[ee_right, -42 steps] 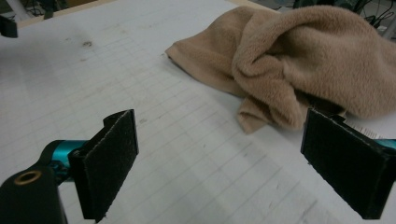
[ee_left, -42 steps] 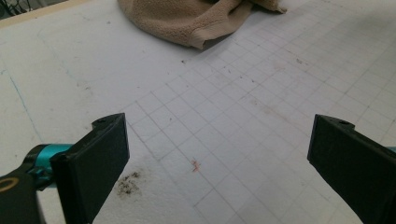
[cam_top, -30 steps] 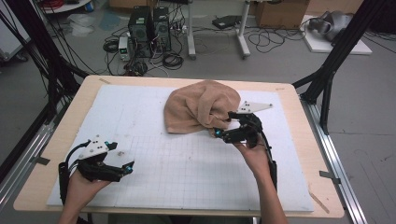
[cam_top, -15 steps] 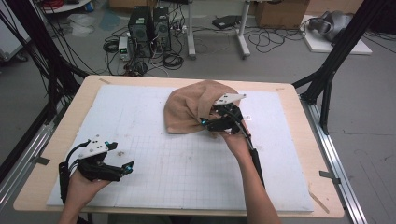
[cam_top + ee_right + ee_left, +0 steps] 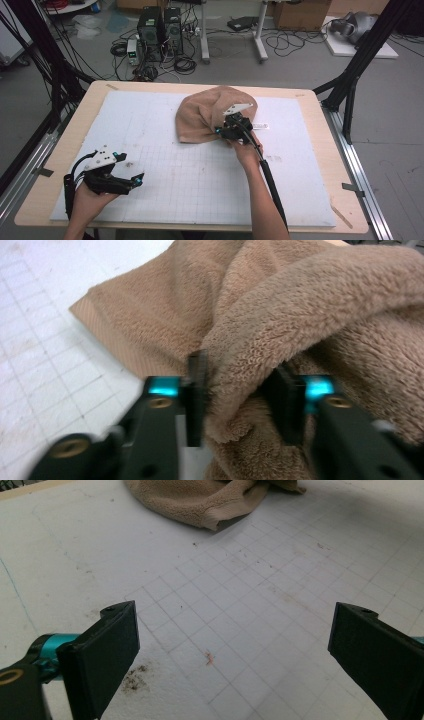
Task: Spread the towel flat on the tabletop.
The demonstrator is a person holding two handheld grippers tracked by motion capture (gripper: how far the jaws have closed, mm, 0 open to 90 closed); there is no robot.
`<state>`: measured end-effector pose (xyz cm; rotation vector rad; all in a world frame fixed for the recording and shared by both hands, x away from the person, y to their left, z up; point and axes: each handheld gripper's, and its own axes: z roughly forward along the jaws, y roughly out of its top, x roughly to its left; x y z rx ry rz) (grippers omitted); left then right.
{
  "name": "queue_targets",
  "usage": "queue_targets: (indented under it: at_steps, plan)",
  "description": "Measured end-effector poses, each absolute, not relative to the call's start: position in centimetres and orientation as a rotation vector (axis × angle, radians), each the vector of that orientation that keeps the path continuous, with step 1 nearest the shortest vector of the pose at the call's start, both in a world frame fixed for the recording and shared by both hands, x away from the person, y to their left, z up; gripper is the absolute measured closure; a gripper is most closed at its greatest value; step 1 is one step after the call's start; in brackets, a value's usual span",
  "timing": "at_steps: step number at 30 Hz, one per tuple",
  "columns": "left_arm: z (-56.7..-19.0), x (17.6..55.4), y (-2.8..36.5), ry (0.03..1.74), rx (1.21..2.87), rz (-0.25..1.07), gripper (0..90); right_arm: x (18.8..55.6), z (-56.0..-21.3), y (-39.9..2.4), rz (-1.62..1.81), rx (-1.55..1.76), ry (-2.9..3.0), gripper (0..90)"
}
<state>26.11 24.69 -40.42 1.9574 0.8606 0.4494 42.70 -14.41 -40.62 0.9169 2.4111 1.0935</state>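
A tan terry towel [image 5: 200, 117] lies crumpled at the back middle of the white grid mat [image 5: 200, 175]. My right gripper [image 5: 225, 131] is at the towel's near right side. In the right gripper view its jaws have just been closing, and a thick fold of the towel [image 5: 300, 305] is pinched between the pads of the right gripper [image 5: 240, 385]. My left gripper [image 5: 137, 179] rests low over the mat's front left, well apart from the towel. In the left gripper view, the left gripper [image 5: 235, 617] has wide open jaws with bare mat between them, and the towel [image 5: 200, 500] lies far ahead.
The mat covers most of a wooden table [image 5: 60, 165]. Black frame posts [image 5: 360, 65] stand at the back corners. Computer cases [image 5: 160, 25] and cables sit on the floor beyond the far edge. A small white label [image 5: 260, 126] lies to the right of the towel.
My right gripper moved left and down from the towel's right edge onto the towel, and its jaws closed around a fold. The left gripper stayed in place.
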Motion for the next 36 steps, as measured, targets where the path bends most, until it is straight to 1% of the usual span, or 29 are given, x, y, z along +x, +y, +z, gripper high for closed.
queue_targets:
  at_steps: [2,4,8,14,28,36]
  plan:
    - [-40.4,26.1,24.7,0.859,1.955,0.441,7.0,42.6,-40.4,-14.4,1.106,0.895,2.427,73.8]
    - [-40.5,26.2,24.8,0.858,1.958,0.435,8.1,42.2,-39.9,-14.5,1.124,0.875,2.439,75.7]
    - [-40.4,26.2,24.7,0.856,1.954,0.441,8.2,41.1,-38.7,-14.7,1.169,0.823,2.451,76.3]
    - [-40.2,26.1,24.4,0.849,1.947,0.441,9.2,38.5,-37.2,-15.4,1.244,0.736,2.495,76.3]
    - [-39.5,26.2,23.2,0.817,1.956,0.435,10.5,29.8,-34.8,-16.7,1.344,0.489,2.572,75.7]
    - [-38.9,26.2,22.3,0.789,1.969,0.438,11.3,24.5,-34.7,-17.4,1.379,0.367,2.622,75.0]
